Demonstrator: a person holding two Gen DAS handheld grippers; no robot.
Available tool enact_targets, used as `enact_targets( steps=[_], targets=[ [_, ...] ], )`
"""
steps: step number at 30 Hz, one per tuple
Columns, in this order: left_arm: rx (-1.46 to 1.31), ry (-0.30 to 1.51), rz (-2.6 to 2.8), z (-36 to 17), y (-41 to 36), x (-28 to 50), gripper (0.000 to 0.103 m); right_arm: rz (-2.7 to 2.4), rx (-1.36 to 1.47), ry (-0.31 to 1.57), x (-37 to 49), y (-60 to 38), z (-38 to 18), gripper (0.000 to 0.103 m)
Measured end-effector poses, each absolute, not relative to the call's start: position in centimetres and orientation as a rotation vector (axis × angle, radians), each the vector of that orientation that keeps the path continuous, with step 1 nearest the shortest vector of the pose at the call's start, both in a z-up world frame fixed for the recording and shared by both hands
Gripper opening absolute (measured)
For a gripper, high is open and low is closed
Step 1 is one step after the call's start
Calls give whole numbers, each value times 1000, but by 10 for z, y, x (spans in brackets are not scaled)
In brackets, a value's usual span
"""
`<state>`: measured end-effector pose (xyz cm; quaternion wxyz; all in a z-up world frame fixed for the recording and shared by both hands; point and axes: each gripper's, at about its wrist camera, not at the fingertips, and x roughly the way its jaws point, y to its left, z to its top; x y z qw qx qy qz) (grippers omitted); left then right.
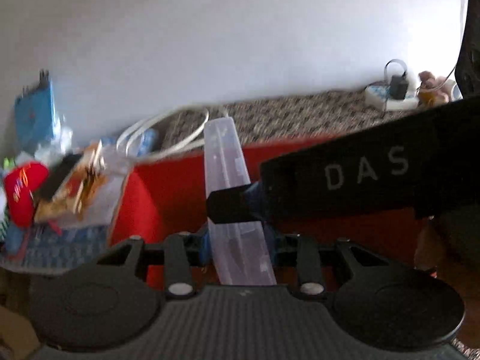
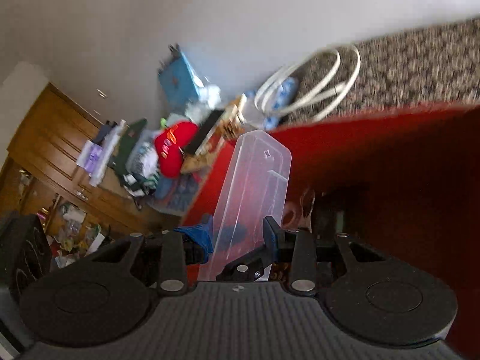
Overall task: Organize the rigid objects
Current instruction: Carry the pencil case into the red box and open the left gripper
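A long clear plastic case (image 1: 228,156) stands on end between the blue pads of my left gripper (image 1: 238,240), which is shut on its lower part. My right gripper (image 1: 231,207), a black body lettered "DAS", reaches in from the right and clamps the same case a little higher. In the right wrist view the clear case (image 2: 258,174) rises tilted between the fingers of the right gripper (image 2: 238,234), which is shut on its lower end. Both views are blurred. A red surface (image 1: 180,186) lies under and behind the case.
A pile of clutter sits to the left: a red plush (image 1: 24,192), a blue notebook (image 1: 36,111) and a patterned box (image 1: 75,189). A white cable (image 1: 168,138) loops on the speckled surface (image 1: 300,114). A power strip (image 1: 393,96) lies far right. A wooden cabinet (image 2: 60,150) stands at left.
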<state>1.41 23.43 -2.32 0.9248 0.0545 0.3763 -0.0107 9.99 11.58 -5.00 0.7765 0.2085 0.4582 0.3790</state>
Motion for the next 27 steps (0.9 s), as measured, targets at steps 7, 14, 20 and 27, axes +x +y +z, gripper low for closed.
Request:
enact_targets(
  steps=[7,14,20,27],
  targets=[
    [40,902,-4,-46,265,25,30,799,445,1071,107,137,-66,20],
    [20,939,15,-54,281,33,36,765,427,1081,107,146,-72,21],
    [17,937,12,-51,281,32,36,735,476,1061,106,134,-69,20],
    [4,930,26,-37,284,29,42,700,511,999,98,116,-53,20]
  ],
)
